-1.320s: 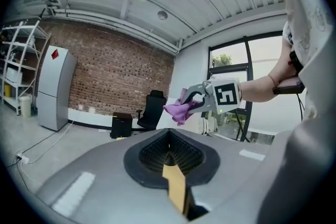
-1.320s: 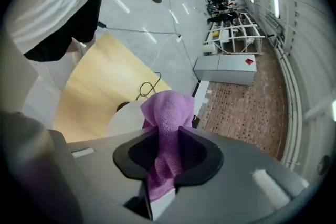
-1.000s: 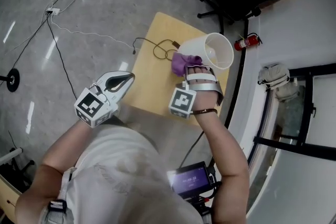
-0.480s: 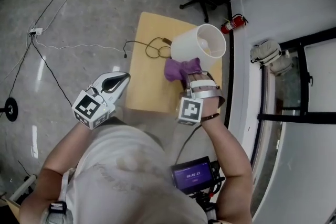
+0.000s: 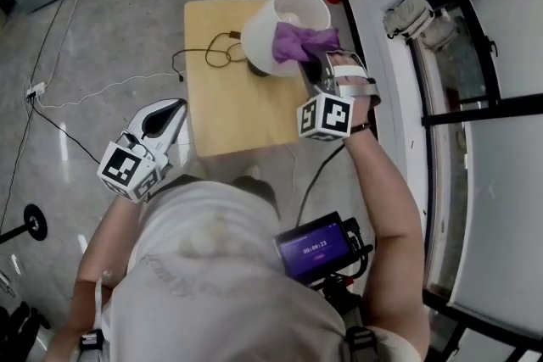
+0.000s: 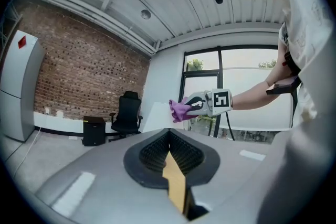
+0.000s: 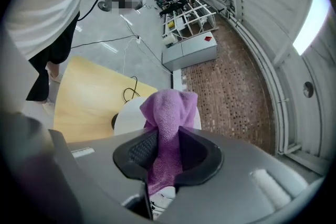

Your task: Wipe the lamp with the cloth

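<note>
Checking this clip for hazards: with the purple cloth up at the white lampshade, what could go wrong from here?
1. The right gripper pinches the purple cloth at the rim of the white lampshade. The left gripper is shut and empty, off to the side of the light wooden table. Nothing steadies the lamp, so a push might tip it.
2. The black cord lies coiled by the lamp's base and might snag.

Right hand-held gripper (image 7: 165, 145) pinches purple cloth (image 7: 170, 110) before white lamp (image 7: 128, 115), wooden table (image 7: 89, 97) beyond.
</note>
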`<state>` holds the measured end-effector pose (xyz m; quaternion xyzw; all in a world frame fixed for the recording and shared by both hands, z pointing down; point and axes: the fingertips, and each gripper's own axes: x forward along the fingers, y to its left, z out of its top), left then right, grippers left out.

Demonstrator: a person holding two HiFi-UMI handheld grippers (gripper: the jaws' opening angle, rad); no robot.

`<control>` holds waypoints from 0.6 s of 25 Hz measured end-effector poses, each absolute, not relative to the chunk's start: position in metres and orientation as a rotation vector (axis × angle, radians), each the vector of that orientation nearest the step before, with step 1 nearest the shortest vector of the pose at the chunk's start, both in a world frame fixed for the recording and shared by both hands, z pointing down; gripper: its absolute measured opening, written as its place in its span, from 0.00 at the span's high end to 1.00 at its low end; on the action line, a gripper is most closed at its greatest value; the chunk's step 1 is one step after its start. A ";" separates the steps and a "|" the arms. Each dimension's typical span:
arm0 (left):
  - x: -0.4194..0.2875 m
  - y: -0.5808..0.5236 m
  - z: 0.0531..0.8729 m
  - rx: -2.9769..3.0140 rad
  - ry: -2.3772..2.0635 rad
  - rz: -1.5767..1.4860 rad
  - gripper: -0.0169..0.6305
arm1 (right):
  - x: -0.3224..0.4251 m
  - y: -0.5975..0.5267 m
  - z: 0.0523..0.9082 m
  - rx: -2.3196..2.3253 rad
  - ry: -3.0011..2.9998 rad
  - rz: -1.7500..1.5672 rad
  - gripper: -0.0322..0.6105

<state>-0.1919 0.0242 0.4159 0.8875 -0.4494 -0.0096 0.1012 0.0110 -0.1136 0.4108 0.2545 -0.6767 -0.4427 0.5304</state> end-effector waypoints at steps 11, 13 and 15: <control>-0.157 0.014 0.407 2.559 -1.386 0.002 0.97 | 0.021 -0.089 0.501 0.334 -1.703 -0.895 0.79; -0.144 0.010 0.403 2.555 -1.396 0.010 0.97 | 0.028 -0.081 0.519 0.260 -1.708 -0.868 0.79; -0.134 0.005 0.402 2.549 -1.406 0.017 0.97 | 0.036 -0.076 0.531 0.221 -1.722 -0.842 0.79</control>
